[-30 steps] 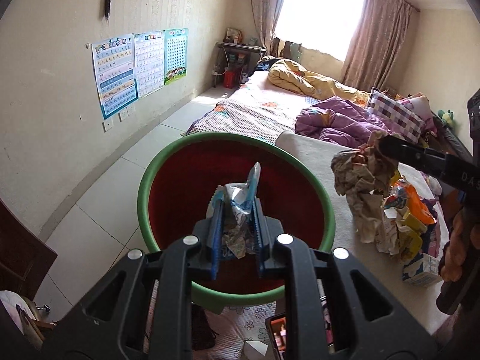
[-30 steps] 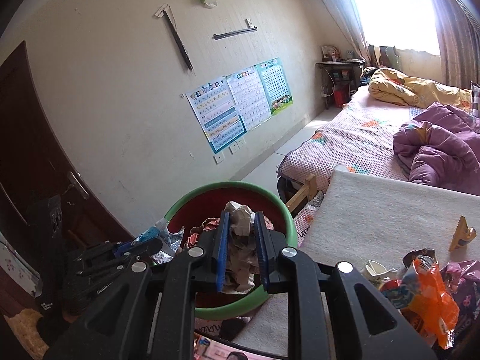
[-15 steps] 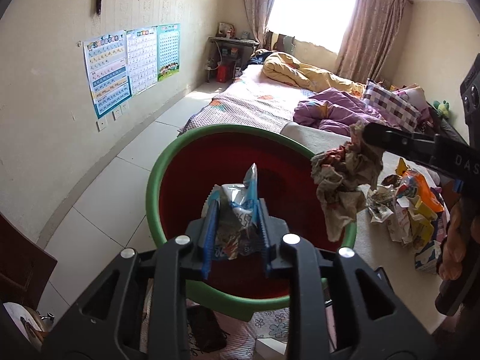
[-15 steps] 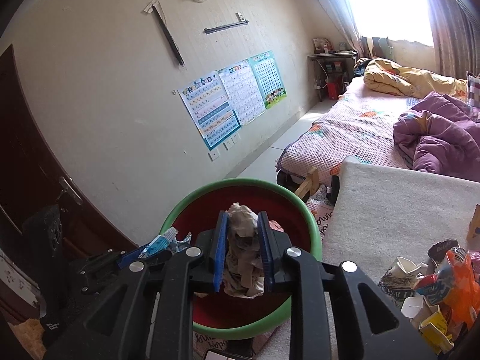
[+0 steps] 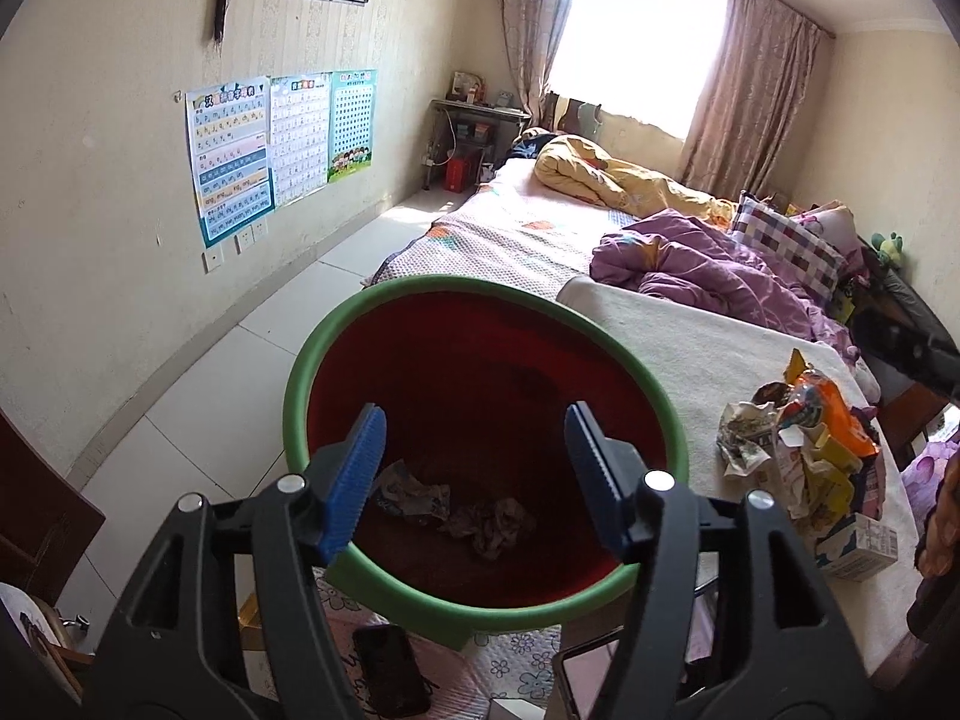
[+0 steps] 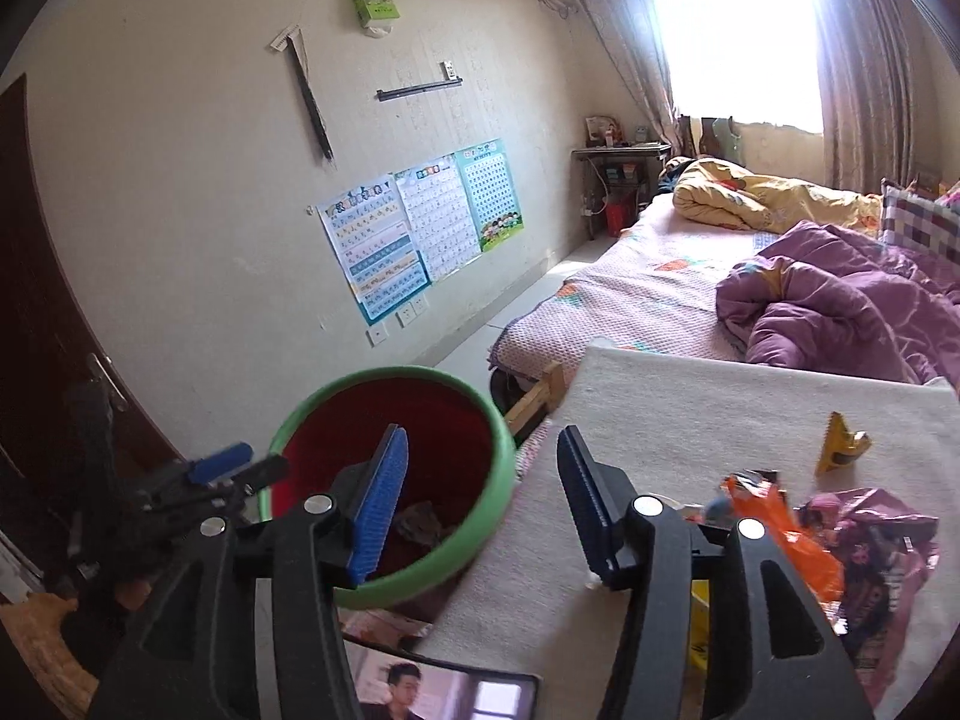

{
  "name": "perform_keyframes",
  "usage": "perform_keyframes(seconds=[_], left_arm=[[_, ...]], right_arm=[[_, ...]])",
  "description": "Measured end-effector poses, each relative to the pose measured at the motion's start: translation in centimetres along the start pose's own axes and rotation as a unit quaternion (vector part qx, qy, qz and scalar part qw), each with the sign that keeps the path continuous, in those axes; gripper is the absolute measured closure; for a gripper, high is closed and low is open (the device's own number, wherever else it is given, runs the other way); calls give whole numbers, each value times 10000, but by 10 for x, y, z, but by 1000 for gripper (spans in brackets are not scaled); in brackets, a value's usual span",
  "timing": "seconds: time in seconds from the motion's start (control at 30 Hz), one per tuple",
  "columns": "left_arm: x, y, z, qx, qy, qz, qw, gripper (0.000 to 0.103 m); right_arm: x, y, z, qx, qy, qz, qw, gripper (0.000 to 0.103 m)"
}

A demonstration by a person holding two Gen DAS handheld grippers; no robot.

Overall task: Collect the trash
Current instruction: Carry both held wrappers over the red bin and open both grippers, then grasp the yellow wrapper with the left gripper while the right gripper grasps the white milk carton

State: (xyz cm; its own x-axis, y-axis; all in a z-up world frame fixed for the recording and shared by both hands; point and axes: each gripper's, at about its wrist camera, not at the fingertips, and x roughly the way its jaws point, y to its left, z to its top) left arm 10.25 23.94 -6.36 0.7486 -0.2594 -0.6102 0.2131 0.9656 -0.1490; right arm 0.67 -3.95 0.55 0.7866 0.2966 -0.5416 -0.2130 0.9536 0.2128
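Since jaws just opened, both grippers empty; wrappers [image 5: 456, 507] now in bin [image 5: 600, 348].

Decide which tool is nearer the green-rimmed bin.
Left. The left tool hangs open over the green-rimmed bin; the right tool is open beside it, over the white mat.

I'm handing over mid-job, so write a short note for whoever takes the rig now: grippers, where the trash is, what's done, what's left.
Left gripper: open, nothing between the jaws, which have just been opening, over the bin.
Right gripper: open and empty, jaws also just opened, at the bin's edge beside the white mat.
Done: two crumpled pieces lie in the bin's bottom.
Left: the wrapper pile on the mat, a small carton beside it, and a yellow scrap lying apart.
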Motion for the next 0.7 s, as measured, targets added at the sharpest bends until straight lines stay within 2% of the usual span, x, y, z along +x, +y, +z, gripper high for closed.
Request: perform_keyframes(seconds=[0.13, 0.27, 0.37, 0.5, 0.7], left_arm=[[-10, -21, 1, 45, -213, -90, 9997, 42], [-11, -48, 1, 128, -172, -303, 9993, 40], [-13, -70, 0, 264, -136, -432, 9986, 37], [-10, -101, -10, 302, 19, -493, 9983, 35], [-1, -148, -29, 168, 408, -690, 9966, 35]], right_arm=[[-24, -35, -22, -26, 238, -478, 9986, 49], [-39, -76, -50, 283, 583, -790, 9948, 49], [-44, -95, -66, 210, 876, -871, 9921, 48], [-44, -112, -83, -121, 1297, -742, 9887, 45], [-46, -133, -104, -620, 1942, -203, 9788, 45]])
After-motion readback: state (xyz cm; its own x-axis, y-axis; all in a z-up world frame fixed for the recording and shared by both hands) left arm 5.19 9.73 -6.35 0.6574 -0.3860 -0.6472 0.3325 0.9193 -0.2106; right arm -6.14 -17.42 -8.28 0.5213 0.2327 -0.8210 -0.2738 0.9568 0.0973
